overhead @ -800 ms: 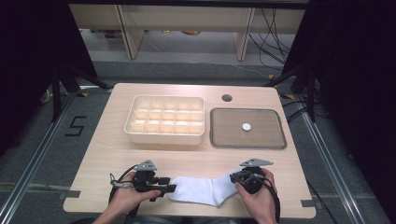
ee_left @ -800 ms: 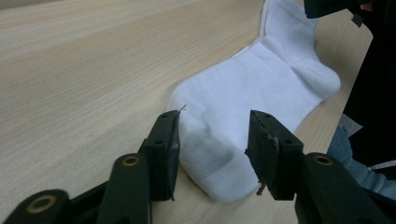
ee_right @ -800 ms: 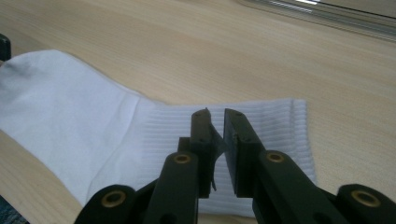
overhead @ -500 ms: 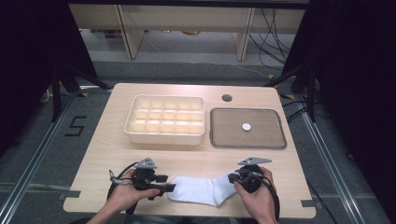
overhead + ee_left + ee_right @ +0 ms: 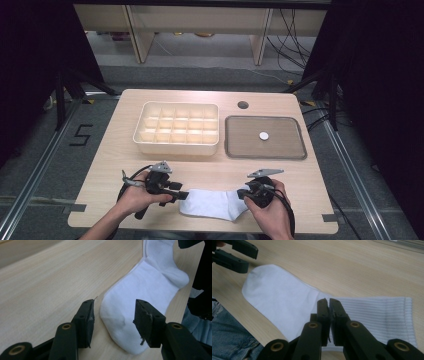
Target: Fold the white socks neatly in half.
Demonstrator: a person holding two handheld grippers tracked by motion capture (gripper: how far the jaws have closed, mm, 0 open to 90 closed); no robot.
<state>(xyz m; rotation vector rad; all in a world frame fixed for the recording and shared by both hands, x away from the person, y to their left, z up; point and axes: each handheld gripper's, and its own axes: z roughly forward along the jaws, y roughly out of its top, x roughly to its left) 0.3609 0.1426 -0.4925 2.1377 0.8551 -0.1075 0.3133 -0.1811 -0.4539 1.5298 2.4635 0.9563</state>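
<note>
One white sock (image 5: 212, 203) laid flat at bench (image 5: 120, 145) near edge, long axis left-right, toe toward left gripper (image 5: 181, 194) (released); heel pinched by clenched right gripper (image 5: 241, 194)

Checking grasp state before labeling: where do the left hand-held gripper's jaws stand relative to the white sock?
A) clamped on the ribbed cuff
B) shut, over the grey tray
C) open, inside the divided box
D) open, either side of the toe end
D: in the left gripper view the left hand-held gripper has its jaws apart, with the toe of the white sock lying between them on the table.
</note>
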